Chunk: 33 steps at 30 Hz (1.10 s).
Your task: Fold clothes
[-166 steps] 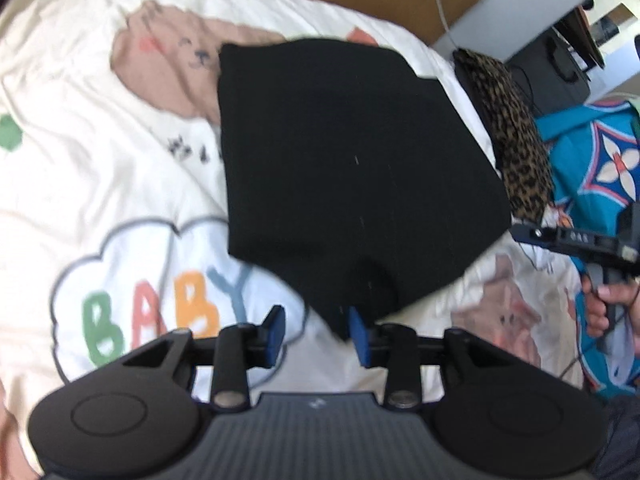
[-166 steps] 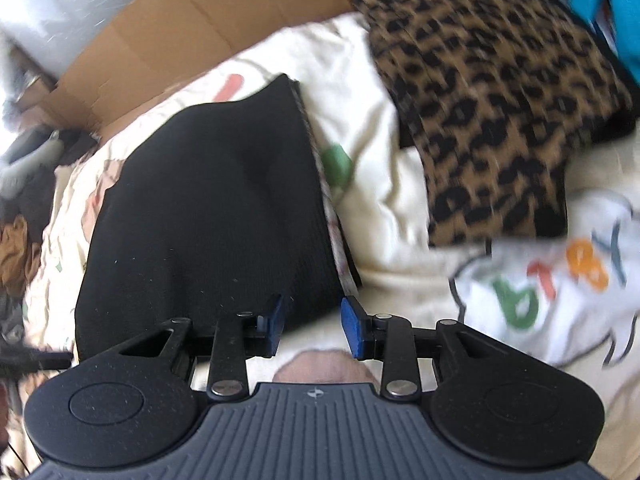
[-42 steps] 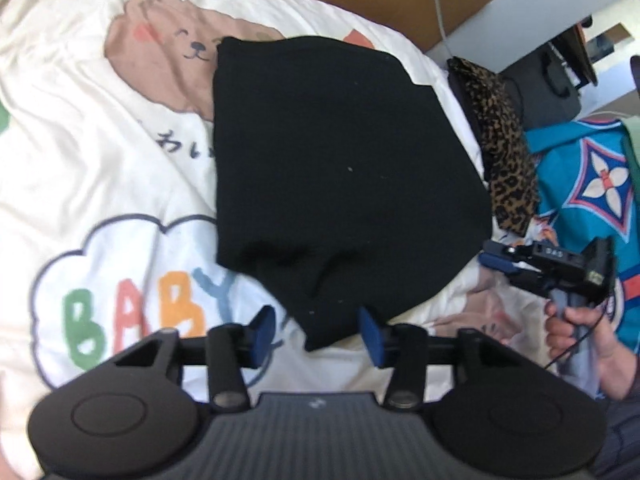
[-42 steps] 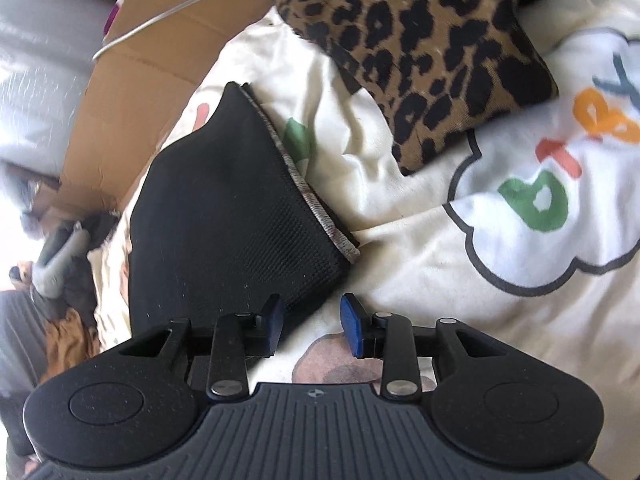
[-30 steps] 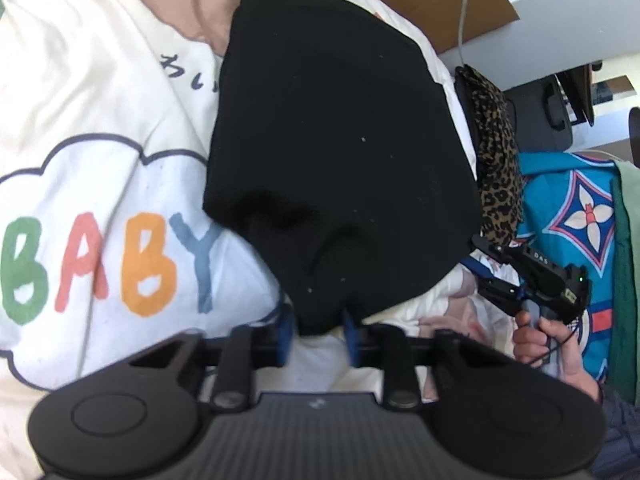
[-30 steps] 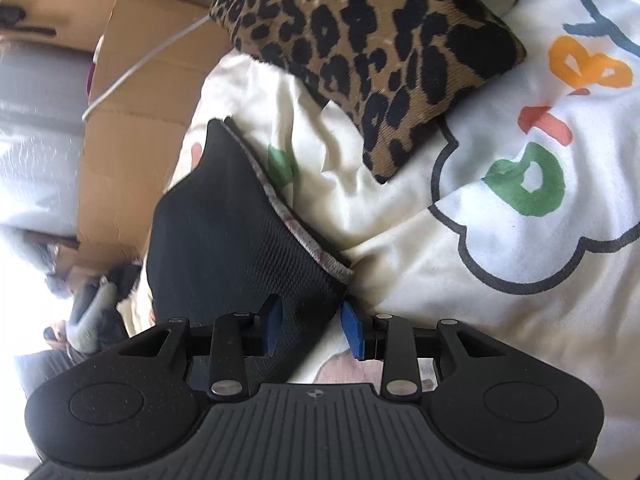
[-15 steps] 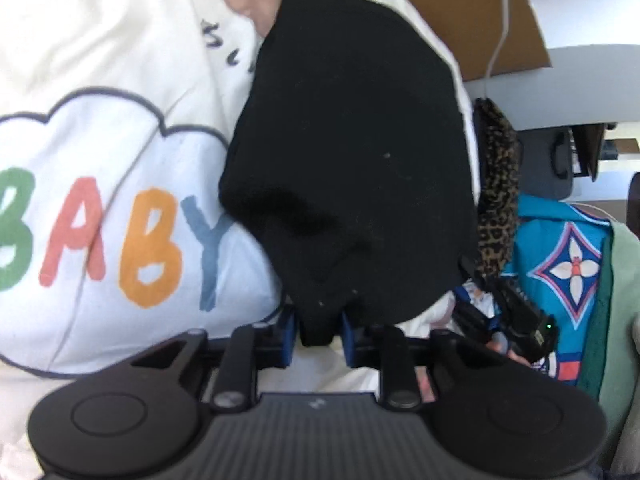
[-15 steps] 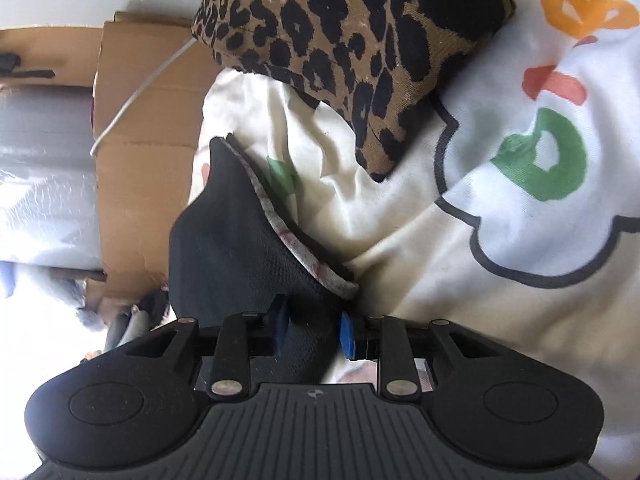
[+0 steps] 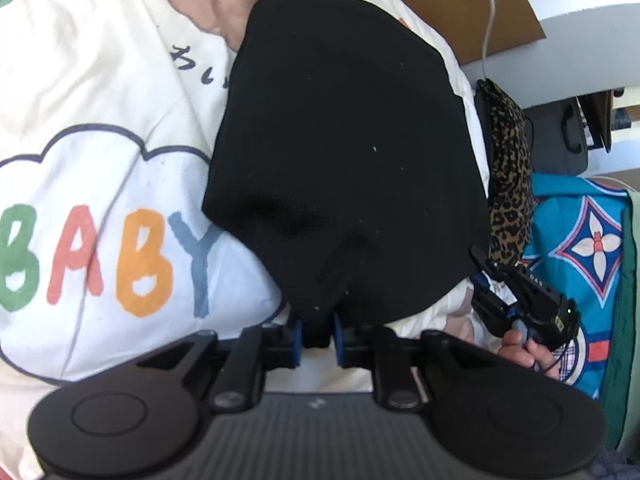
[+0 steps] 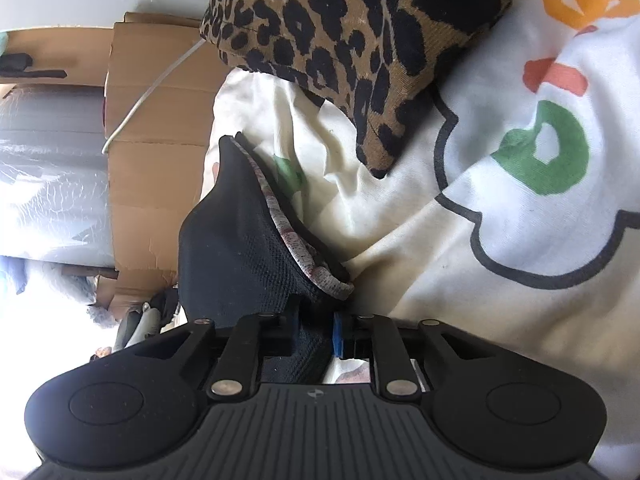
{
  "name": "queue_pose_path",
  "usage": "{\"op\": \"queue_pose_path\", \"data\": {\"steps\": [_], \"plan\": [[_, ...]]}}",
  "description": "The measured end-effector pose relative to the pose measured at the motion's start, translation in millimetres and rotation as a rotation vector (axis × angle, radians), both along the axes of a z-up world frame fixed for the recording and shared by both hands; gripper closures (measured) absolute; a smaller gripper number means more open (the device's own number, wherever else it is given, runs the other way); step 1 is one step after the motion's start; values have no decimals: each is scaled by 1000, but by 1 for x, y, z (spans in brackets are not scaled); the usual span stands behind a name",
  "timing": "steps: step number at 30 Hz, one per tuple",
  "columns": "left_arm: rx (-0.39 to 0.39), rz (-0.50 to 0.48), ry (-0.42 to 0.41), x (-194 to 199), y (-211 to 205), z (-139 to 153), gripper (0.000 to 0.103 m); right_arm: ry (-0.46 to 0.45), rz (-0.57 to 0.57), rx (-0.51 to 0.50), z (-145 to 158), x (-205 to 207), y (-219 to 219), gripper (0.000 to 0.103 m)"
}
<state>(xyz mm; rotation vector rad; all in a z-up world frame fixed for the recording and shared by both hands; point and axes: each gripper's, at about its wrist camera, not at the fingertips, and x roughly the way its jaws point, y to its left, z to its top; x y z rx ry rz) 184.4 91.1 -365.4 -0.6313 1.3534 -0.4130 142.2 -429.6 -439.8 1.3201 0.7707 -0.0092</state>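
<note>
A black folded garment (image 9: 344, 152) lies on a cream bedspread (image 9: 100, 92) printed with "BABY" and a bear. My left gripper (image 9: 316, 338) is shut on its near corner, and the cloth bunches up between the blue pads. In the right wrist view the same black garment (image 10: 236, 252), with a grey mottled lining along its edge, rises off the bed. My right gripper (image 10: 316, 334) is shut on another near corner of it. From the left wrist view, the right gripper (image 9: 516, 300) shows at the garment's right edge, held by a hand (image 9: 528, 350).
A leopard-print cushion (image 10: 360, 40) lies just beyond the garment on the bedspread (image 10: 500, 220). Flat cardboard (image 10: 156, 152) and a white cable (image 10: 156, 84) stand at the bed's far side. A blue patterned cloth (image 9: 580, 248) lies to the right.
Both grippers went from open near the garment's corners to shut on them. The pinched corners have lifted and the cloth has bunched toward me.
</note>
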Motion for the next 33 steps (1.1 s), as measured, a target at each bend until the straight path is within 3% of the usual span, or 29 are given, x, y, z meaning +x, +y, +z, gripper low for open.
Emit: {"op": "queue_pose_path", "data": {"steps": [9,14,20,25,29,30,31,33], "plan": [[-115,45,-49,0,11,-10,81,-33,1,45,3,-4,-3,83],[-184,90,-51,4,11,-34,81,-11,11,34,5,-1,-3,83],[-201,130,-56,0,29,-44,76,7,17,17,7,2,-1,71],[-232,95,-70,-3,26,-42,76,11,20,11,8,2,0,71],[-199,44,-61,-7,16,-48,77,12,27,1,9,0,2,71],[-197,43,-57,-8,16,-50,79,13,31,-1,9,0,3,72],[-195,42,-54,-9,15,-51,92,15,36,-3,10,0,3,73],[-199,53,-33,-13,20,-57,98,19,44,-7,10,1,4,92]]}}
